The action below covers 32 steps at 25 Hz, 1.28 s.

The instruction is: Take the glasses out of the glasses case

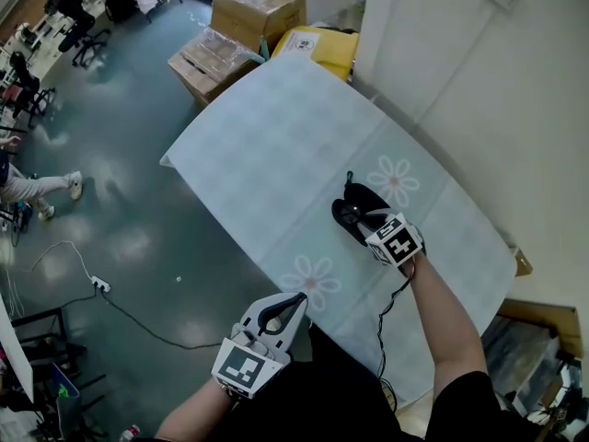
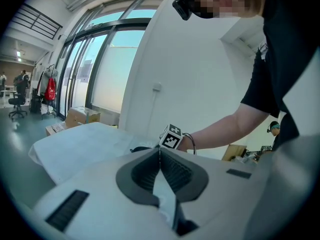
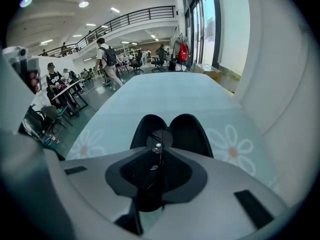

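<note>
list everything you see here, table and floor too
black glasses case: one, black, open on the table under the right gripper
thin-framed glasses: one pair, dark frame, over the open case
daisy-print tablecloth: one, pale blue, covering the table
brown cardboard boxes: two, brown, floor past the table's far end
yellow box: one, yellow, beside them
white power strip: one, white, floor at left
left gripper: one, light grey, shut, empty, near table edge
right gripper: one, light grey, shut on the glasses

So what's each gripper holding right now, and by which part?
The right gripper pinches the glasses by the frame beside a lens; left gripper holds nothing.
</note>
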Each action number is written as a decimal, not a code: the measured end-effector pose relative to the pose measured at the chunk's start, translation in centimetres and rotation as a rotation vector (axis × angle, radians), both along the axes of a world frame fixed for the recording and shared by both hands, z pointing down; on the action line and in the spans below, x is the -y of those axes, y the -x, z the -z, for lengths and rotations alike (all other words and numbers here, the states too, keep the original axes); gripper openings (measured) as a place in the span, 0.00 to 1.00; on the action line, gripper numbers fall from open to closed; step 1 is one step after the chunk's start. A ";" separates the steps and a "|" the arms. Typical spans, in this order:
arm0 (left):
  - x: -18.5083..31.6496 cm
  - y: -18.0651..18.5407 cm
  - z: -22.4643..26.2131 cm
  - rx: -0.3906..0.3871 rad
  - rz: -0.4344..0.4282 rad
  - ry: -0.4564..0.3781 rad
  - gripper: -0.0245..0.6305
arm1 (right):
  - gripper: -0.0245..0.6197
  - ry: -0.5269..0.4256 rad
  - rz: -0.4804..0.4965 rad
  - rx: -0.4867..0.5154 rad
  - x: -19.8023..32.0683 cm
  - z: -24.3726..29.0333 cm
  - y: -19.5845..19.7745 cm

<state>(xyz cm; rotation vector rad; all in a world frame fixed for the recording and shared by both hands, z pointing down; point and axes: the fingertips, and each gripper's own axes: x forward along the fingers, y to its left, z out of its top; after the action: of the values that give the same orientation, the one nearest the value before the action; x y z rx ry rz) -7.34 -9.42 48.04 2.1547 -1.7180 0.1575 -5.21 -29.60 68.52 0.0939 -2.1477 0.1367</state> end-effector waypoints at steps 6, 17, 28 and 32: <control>-0.4 0.2 -0.8 -0.013 0.020 0.020 0.08 | 0.18 0.056 -0.003 -0.074 0.5 -1.7 0.4; -0.8 0.8 -0.9 -0.019 0.038 0.022 0.08 | 0.16 0.079 -0.013 -0.163 0.5 -2.8 0.4; -1.1 1.2 -0.7 -0.024 0.041 0.019 0.08 | 0.15 0.052 -0.029 -0.154 0.7 -2.7 0.3; -1.3 1.4 -0.6 -0.022 0.043 0.019 0.08 | 0.13 0.045 -0.035 -0.148 0.6 -2.5 0.3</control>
<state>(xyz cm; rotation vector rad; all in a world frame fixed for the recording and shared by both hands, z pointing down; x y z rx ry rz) -8.77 -8.08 48.63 2.0962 -1.7427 0.1380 -5.54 -30.22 71.02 0.1120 -1.9951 0.1926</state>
